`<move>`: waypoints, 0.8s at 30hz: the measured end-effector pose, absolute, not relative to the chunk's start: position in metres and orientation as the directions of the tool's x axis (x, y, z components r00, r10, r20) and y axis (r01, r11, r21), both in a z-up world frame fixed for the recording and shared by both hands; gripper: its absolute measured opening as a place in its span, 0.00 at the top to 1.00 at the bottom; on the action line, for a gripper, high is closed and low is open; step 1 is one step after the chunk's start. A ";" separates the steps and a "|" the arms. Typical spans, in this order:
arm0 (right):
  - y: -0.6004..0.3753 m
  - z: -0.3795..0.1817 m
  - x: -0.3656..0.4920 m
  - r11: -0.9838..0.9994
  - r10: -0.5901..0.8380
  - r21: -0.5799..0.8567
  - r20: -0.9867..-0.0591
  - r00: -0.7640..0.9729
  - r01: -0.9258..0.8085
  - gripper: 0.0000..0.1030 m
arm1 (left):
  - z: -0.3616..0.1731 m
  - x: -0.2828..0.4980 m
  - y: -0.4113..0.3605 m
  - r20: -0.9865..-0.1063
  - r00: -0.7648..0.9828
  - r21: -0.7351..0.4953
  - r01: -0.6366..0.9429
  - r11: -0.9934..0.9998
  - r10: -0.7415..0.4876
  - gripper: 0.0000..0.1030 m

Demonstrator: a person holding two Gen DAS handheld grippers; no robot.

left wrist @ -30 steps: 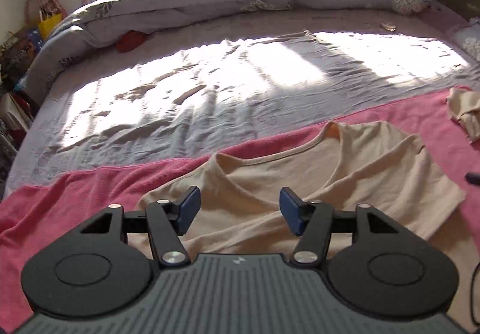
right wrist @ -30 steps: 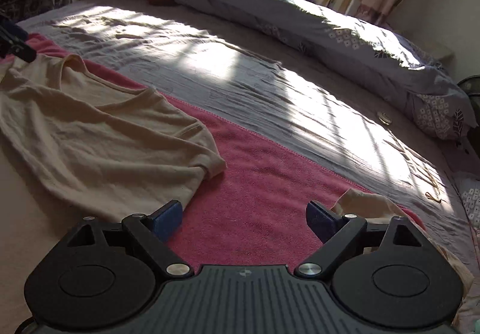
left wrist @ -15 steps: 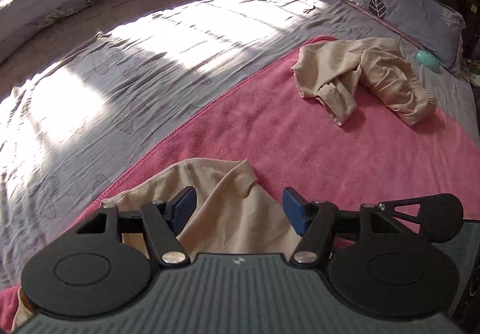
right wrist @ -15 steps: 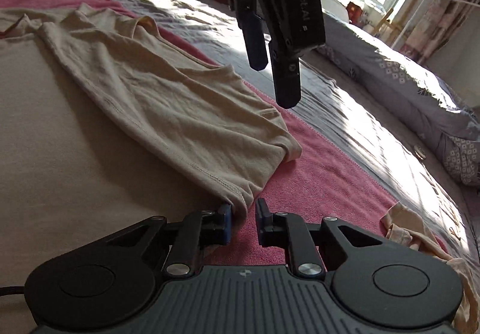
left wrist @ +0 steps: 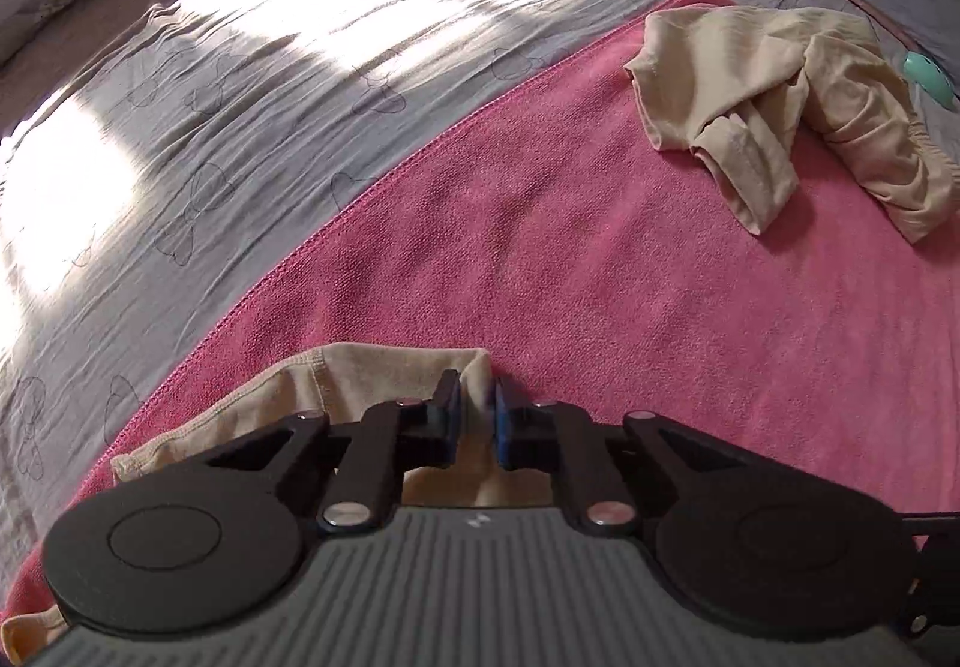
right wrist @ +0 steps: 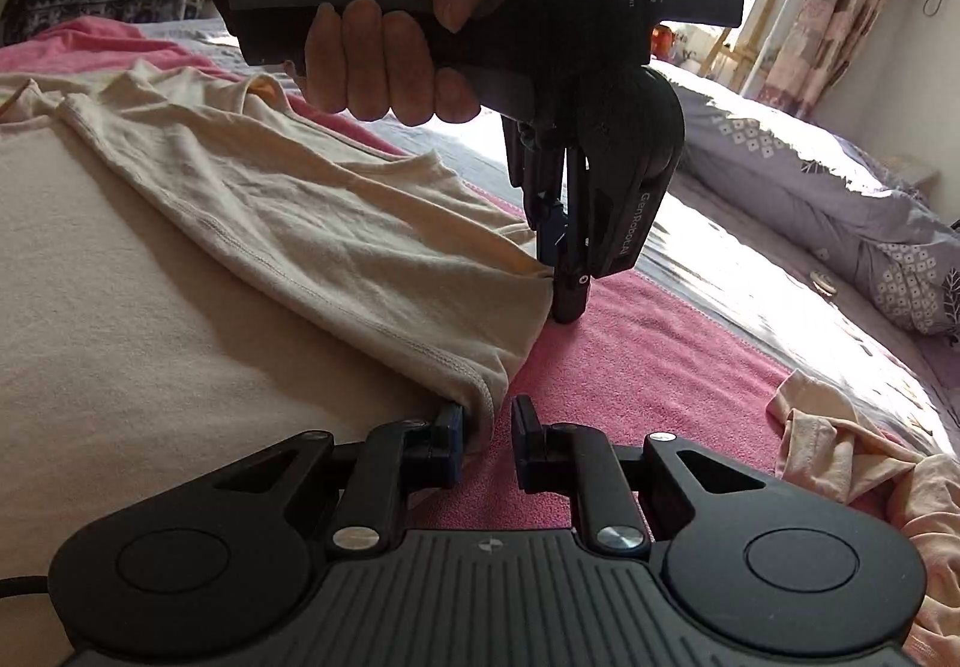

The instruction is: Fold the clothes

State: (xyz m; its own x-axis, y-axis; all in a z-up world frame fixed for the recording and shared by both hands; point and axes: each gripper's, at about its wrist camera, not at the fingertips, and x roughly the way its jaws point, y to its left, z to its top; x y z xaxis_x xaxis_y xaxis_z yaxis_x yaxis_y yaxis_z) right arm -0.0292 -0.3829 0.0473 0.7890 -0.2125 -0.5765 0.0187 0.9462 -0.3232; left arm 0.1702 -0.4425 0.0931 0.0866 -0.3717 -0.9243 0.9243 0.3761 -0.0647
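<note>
The left tool (left wrist: 477, 418) pinched the beige cotton T-shirt's sleeve (right wrist: 360, 253) hem; the right tool (right wrist: 487, 442) gaped slightly, the sleeve's near corner against its left pad.

The beige shirt (right wrist: 180, 259) lay spread flat on the pink towel, its sleeve (right wrist: 420, 271) pointing outward with the hem edge lifted slightly. A second beige garment (left wrist: 780, 115), perhaps trousers, sat crumpled well apart.
</note>
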 end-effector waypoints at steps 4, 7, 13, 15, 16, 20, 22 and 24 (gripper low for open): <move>-0.382 0.047 -0.032 0.944 -0.216 -0.330 -0.575 0.789 0.018 0.83 | 0.095 0.191 -0.438 -0.913 0.037 -0.180 0.856 0.484 -0.406 0.95; -0.381 0.046 -0.033 0.944 -0.215 -0.330 -0.576 0.788 0.017 0.89 | 0.092 0.213 -0.438 -0.899 0.019 -0.266 0.770 0.580 -0.438 0.99; -0.380 0.044 -0.035 0.945 -0.213 -0.327 -0.580 0.787 0.014 0.90 | 0.082 0.244 -0.434 -0.881 -0.050 -0.394 0.628 0.671 -0.470 1.00; -0.380 0.044 -0.035 0.945 -0.212 -0.326 -0.581 0.786 0.014 0.90 | 0.086 0.243 -0.434 -0.875 -0.120 -0.424 0.660 0.621 -0.470 0.81; -0.380 0.044 -0.036 0.945 -0.212 -0.326 -0.581 0.786 0.014 0.90 | 0.088 0.243 -0.435 -0.875 -0.140 -0.423 0.685 0.594 -0.463 0.49; -0.379 0.043 -0.038 0.945 -0.213 -0.328 -0.578 0.788 0.015 0.89 | 0.097 0.239 -0.434 -0.868 -0.162 -0.423 0.737 0.527 -0.469 0.29; -0.378 0.042 -0.038 0.944 -0.213 -0.330 -0.577 0.788 0.013 0.89 | 0.098 0.234 -0.438 -0.880 -0.131 -0.377 0.777 0.504 -0.456 0.31; -0.377 0.042 -0.038 0.942 -0.216 -0.335 -0.576 0.789 0.013 0.89 | 0.098 0.218 -0.444 -0.910 -0.043 -0.250 0.850 0.463 -0.413 0.37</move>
State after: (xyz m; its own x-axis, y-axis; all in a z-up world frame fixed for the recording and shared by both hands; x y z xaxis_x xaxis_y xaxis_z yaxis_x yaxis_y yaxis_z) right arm -0.0376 -0.3775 0.0418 0.7886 -0.2156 -0.5758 0.0130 0.9421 -0.3351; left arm 0.2177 -0.4444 0.0976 -0.0427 -0.4134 -0.9095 0.8500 0.4633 -0.2505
